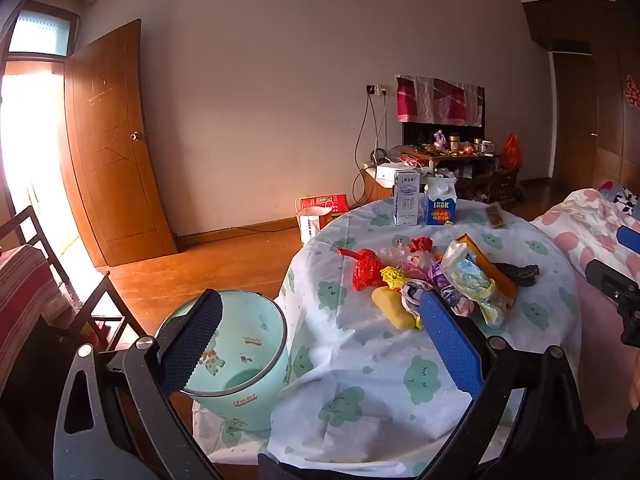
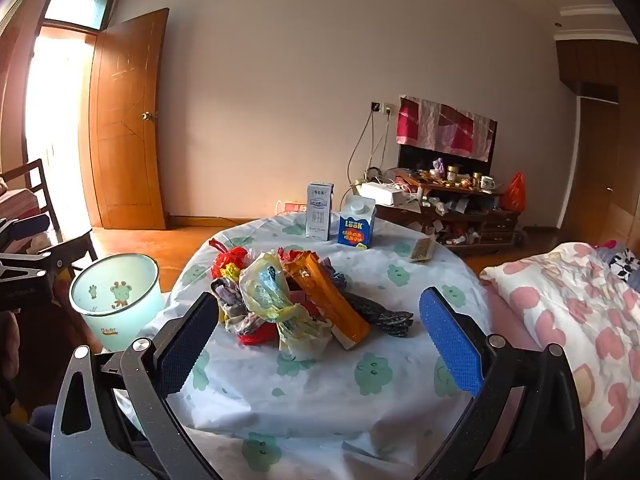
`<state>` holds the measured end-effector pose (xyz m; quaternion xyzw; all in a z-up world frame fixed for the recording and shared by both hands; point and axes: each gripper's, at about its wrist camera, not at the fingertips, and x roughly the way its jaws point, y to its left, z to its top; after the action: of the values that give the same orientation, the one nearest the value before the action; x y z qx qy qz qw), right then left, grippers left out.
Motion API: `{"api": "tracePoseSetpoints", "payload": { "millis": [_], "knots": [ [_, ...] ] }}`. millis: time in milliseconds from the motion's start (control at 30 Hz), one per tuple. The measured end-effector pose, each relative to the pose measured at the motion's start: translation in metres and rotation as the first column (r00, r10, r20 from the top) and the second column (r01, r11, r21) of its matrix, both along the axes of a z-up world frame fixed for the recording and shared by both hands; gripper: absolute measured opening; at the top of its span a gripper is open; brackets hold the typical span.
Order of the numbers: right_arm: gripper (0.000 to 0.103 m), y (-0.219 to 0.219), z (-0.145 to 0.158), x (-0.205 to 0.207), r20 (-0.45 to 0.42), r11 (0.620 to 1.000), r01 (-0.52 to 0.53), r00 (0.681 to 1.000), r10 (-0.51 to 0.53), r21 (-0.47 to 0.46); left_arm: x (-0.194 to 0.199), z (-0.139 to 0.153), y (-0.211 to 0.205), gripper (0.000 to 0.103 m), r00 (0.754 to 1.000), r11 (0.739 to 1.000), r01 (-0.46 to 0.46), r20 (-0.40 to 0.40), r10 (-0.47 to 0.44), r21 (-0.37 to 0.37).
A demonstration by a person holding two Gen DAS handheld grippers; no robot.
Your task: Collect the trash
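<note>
A heap of crumpled wrappers and bags lies on the round table (image 1: 360,360) (image 2: 320,392): a red bag (image 1: 366,268) (image 2: 230,260), a yellow piece (image 1: 392,308), a pale plastic bag (image 1: 476,280) (image 2: 276,292), an orange packet (image 2: 332,300) (image 1: 494,268) and a dark wrapper (image 2: 380,312) (image 1: 520,274). A mint-green bin (image 1: 240,360) (image 2: 116,300) stands on the floor left of the table. My left gripper (image 1: 320,312) is open, hovering between bin and heap. My right gripper (image 2: 320,316) is open, short of the heap, nothing between its pads.
Two cartons, a white one (image 1: 406,198) (image 2: 319,210) and a blue one (image 1: 440,202) (image 2: 356,222), stand at the table's far side beside a small flat packet (image 2: 424,249). A bed with a flowered cover (image 2: 580,312) is right; a dark chair (image 1: 60,280) is left.
</note>
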<state>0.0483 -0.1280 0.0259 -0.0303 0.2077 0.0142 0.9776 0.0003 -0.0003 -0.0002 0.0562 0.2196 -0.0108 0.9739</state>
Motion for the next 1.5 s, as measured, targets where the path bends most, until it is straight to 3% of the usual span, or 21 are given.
{"api": "tracePoseSetpoints", "payload": {
  "millis": [1500],
  "knots": [
    [0.098,0.001,-0.009,0.006,-0.009,1.0,0.006,1.0,-0.006,-0.011,0.0,0.003,0.009,0.097,1.0,1.0,-0.004,0.014,0.004,-0.001]
  ]
}}
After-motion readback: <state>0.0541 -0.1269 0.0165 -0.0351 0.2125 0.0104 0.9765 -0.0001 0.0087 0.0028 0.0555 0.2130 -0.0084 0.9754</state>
